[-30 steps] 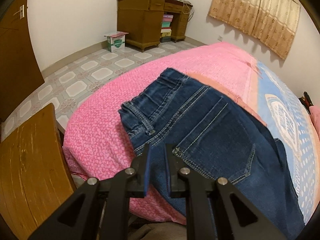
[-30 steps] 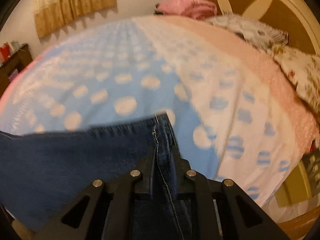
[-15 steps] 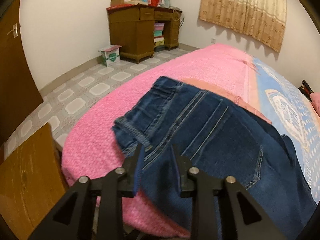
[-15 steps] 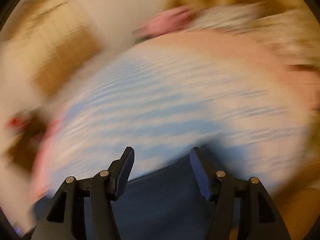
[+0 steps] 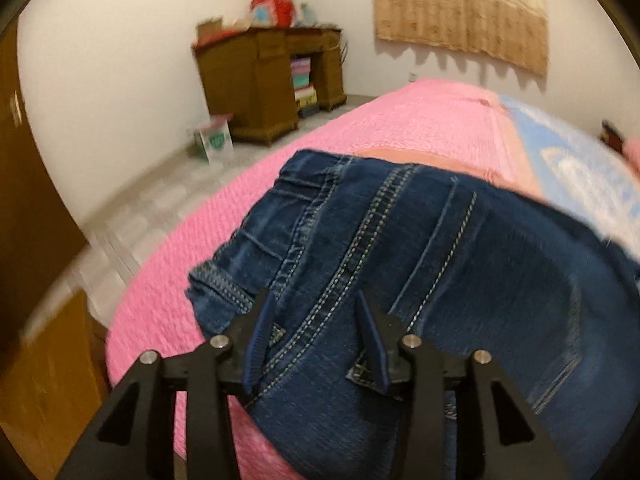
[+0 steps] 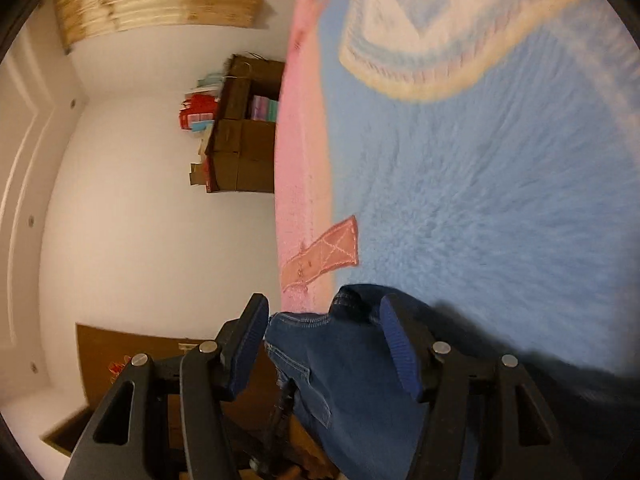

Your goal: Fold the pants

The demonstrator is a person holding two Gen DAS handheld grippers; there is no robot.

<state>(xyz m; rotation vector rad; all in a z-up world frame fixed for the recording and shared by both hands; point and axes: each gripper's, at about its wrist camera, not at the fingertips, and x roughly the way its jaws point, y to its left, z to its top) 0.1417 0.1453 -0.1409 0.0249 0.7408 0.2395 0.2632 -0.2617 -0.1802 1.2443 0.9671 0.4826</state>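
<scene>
Lying across the near edge of the bed (image 5: 420, 120), the jeans (image 5: 460, 264) are spread waist-end to the left, back seam and pocket stitching facing up, with pink cover under the waistband and blue patterned cover further right. The left gripper (image 5: 316, 336) sits low over the seat of the jeans with its fingers apart, denim showing in the gap between them but not pinched. The right gripper (image 6: 324, 344) is likewise spread wide, and a bunched edge of the jeans (image 6: 352, 364) rises between its blue pads without being squeezed.

Judging from this, the step in hand looks like a re-grip between folds: neither hand holds cloth, and both are lined up on fresh spots. The next move would call for closing each pair of fingers on a firm edge, all layers together, so that nothing slides when the cloth is lifted and carried over.

The left view shows the whole waist end, the wooden desk (image 5: 276, 80), a small box (image 5: 212, 140) on the tiled floor and the curtain (image 5: 460, 8); it does not show the other end of the garment. The right view, rolled sideways and smeared, shows the blue cover closely and a pink tab (image 6: 324, 256) at the colour seam, yet little of the jeans' layout.
</scene>
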